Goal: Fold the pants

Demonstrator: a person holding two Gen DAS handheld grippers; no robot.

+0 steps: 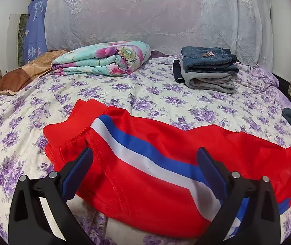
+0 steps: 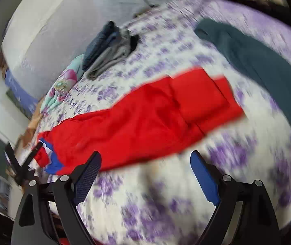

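Note:
Red pants point(image 1: 155, 173) with a white and blue side stripe lie across the purple-flowered bedspread point(image 1: 104, 94). My left gripper point(image 1: 144, 155) is open, its fingers astride the waistband end, close above the cloth. In the blurred right wrist view the pants point(image 2: 145, 118) lie stretched out, leg ends at the upper right. My right gripper point(image 2: 145, 159) is open and empty, just off the near edge of the pants. The left gripper point(image 2: 23, 155) shows at the waistband end on the left.
A stack of folded jeans and grey pants point(image 1: 206, 71) sits at the back right. A folded floral quilt point(image 1: 102, 59) and a brown pillow point(image 1: 23, 73) lie at the back left. A dark teal garment point(image 2: 257, 61) lies to the right of the pants.

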